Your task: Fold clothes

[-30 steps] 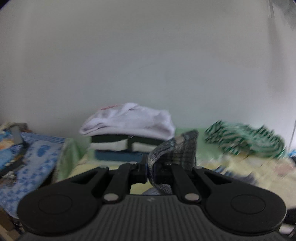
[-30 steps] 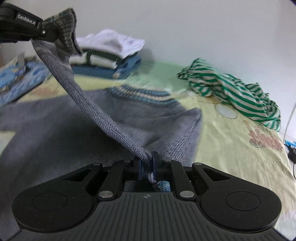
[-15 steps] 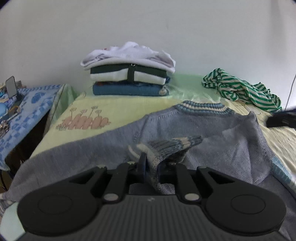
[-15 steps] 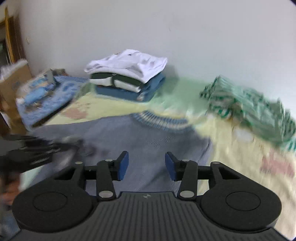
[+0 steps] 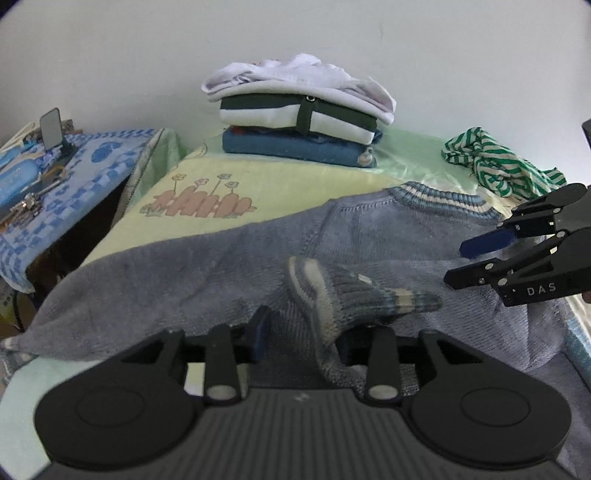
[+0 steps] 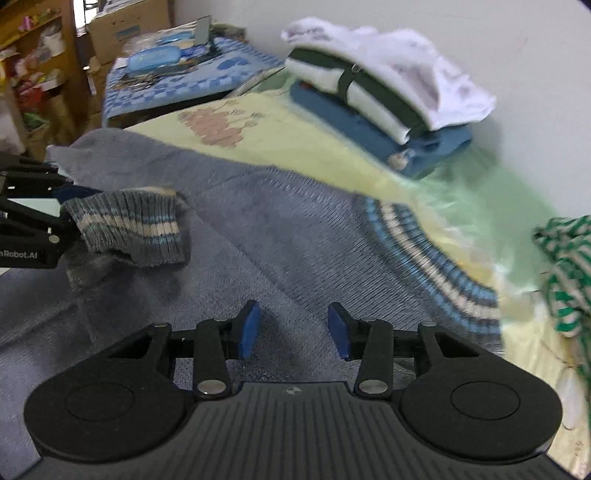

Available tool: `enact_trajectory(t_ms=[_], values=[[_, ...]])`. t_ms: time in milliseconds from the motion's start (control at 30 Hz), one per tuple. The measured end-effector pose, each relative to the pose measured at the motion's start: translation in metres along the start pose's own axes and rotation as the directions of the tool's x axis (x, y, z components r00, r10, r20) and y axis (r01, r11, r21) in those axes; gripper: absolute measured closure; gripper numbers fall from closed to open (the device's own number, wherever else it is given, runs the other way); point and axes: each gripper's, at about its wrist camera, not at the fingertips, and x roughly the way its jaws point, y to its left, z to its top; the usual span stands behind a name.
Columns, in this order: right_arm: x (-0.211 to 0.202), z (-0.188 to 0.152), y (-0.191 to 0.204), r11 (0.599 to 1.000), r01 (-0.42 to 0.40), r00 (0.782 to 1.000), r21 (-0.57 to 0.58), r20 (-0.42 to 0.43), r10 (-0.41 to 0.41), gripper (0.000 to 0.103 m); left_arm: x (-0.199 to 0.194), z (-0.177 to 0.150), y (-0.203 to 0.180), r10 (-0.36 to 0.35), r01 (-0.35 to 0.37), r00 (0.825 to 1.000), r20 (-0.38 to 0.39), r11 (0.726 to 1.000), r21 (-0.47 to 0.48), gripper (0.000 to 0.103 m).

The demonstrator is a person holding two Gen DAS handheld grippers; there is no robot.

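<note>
A grey-blue knitted sweater (image 5: pixel 258 258) lies spread on the bed, its striped collar (image 6: pixel 436 258) toward the wall. One sleeve is folded in over the body, and its striped cuff (image 5: pixel 351 295) rests there. My left gripper (image 5: pixel 303 338) is low over the sweater with its jaws opening. The cuff lies loosely between them, draped over the right finger, and the left pad stands clear of it. My right gripper (image 6: pixel 293 328) hovers open over the sweater's chest with nothing between its blue pads. Each gripper shows in the other's view: right gripper (image 5: pixel 456 263), left gripper (image 6: pixel 68 205).
A stack of folded clothes (image 5: pixel 299 114) stands at the head of the bed by the wall. A crumpled green-and-white striped garment (image 5: pixel 502 166) lies to the right. A side table under a blue patterned cloth (image 5: pixel 74 177) holds a phone stand and small items. Cardboard boxes (image 6: pixel 122 29) stand beyond.
The left gripper came down with the cuff, laid it on the sweater body and parted its jaws. The right gripper let go of the sleeve, opened and swung across over the sweater.
</note>
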Motion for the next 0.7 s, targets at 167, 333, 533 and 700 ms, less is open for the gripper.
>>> enact_trajectory(t_ms=[167,333,533,700], values=[[0.001,-0.002,-0.003,0.998,-0.052,0.999,-0.025,0.004,0.052,0.077,0.001,-0.003,-0.011,0.064,-0.064,0.998,0.007,0.997,0.05,0.069],[-0.004,-0.004,0.01,0.995,-0.03,0.999,-0.1,0.019,0.033,0.096,0.001,0.0,-0.015,0.112,-0.112,0.994,0.014,0.992,0.06,0.087],[-0.021,0.002,0.005,1.0,0.002,0.992,-0.024,0.125,0.001,0.096,-0.015,0.022,-0.018,0.165,-0.179,0.977,0.133,0.979,0.097,0.092],[-0.017,0.009,-0.003,0.993,0.062,0.976,0.1,0.203,-0.081,0.096,-0.018,0.051,-0.018,0.203,-0.236,0.949,0.241,0.965,0.116,0.092]])
